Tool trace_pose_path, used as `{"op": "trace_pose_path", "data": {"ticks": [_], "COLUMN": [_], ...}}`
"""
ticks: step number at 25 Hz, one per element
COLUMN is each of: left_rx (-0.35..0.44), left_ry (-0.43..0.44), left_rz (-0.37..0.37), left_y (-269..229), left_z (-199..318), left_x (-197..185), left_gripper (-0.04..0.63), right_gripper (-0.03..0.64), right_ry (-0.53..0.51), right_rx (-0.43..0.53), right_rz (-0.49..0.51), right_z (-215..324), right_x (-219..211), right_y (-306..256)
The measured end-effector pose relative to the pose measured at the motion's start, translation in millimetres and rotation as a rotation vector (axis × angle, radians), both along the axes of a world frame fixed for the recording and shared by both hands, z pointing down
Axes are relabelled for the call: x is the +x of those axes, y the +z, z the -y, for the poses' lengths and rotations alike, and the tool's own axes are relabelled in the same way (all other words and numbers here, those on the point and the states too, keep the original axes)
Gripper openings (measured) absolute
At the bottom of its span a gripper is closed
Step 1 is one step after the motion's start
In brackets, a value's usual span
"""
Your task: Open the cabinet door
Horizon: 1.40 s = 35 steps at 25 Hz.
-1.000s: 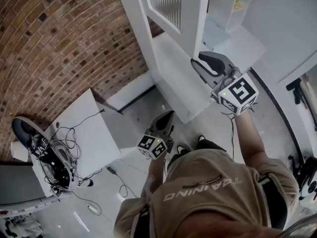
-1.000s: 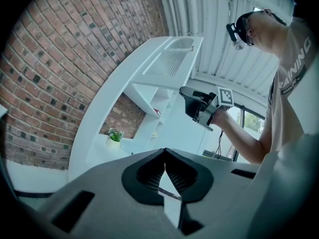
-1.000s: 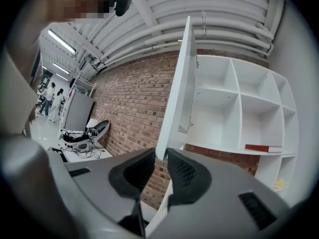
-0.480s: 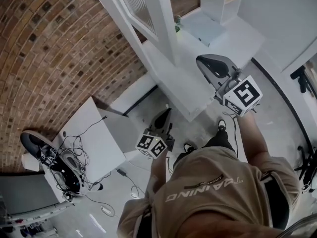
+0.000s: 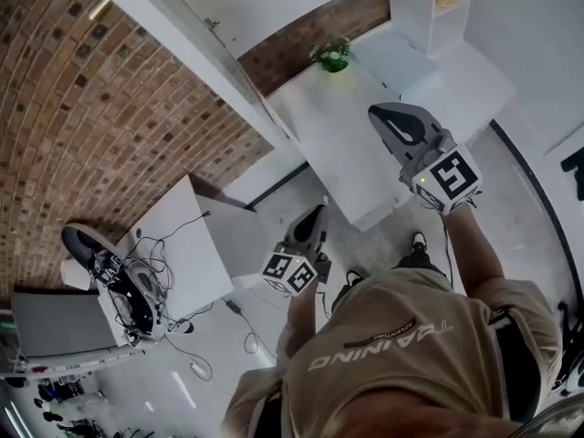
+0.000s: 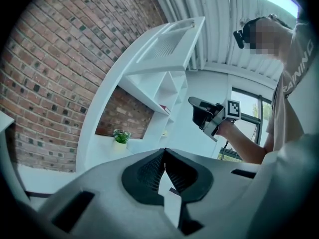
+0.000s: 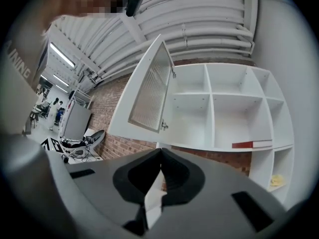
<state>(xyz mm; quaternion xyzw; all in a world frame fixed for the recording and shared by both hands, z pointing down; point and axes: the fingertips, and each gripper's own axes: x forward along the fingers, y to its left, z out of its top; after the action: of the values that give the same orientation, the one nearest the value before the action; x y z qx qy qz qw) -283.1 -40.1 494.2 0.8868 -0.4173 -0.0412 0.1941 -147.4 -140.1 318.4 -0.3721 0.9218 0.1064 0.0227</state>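
Well beyond right claw point(image 7: 160, 156), cabinet door point(image 7: 149, 88)

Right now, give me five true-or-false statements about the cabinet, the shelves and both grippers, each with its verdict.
The cabinet door stands open. True.
The right gripper grips the door's handle. False: its fingers have just closed on nothing, clear of the door.
A potted plant sits on the white counter. True.
The red book stands upright. False: it lies flat on a shelf.
The left gripper has its fingers spread wide. False: they are together, holding nothing.
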Motion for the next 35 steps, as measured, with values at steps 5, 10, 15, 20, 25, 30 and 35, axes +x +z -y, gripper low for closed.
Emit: {"op": "trace_pose_path", "data": {"ticks": [5, 10, 15, 20, 25, 30, 35], "left_rx": [-0.011, -0.007, -0.001, -0.013, -0.038, -0.064, -0.061], "left_ry": [-0.038, -0.029, -0.085, -0.136, -0.167, -0.144, -0.088], "left_rz": [0.03, 0.062, 0.078, 0.088, 0.099, 0.107, 0.149], "left_y": [-5.7, -5.4, -0.6, 4.0, 1.1, -1.2, 4.9], "left_z": [14.2, 41.8, 60.5, 71.8, 81.0, 91.7, 98.4], "left_x": [38.5, 90.4, 123.3, 153.8, 167.4, 178.6, 181.3], "left_gripper": [0.008, 0.008, 0.008, 0.008, 0.008, 0.008, 0.008], "right_gripper": [0.014, 0.014, 0.014, 0.014, 0.014, 0.015, 0.015], "right_ry": [-0.03, -0.006, -0.067, -0.087, -0.129, -0.133, -0.118], "right_rx": [0.014, 0.05, 0.023, -0.016, -0.11, -0.169, -0.221], "right_rz": [0.005, -0.102, -0.035, -0.025, -0.003, -0.006, -0.013], "right_z": [20.2, 46.0, 69.1, 90.6, 103.0, 110.3, 104.5], "right_x": [38.6, 74.3, 101.1, 136.9, 148.2, 151.3, 151.9], "right_y": [3.4, 22.6, 30.2, 45.3, 64.8, 85.0, 106.0]}}
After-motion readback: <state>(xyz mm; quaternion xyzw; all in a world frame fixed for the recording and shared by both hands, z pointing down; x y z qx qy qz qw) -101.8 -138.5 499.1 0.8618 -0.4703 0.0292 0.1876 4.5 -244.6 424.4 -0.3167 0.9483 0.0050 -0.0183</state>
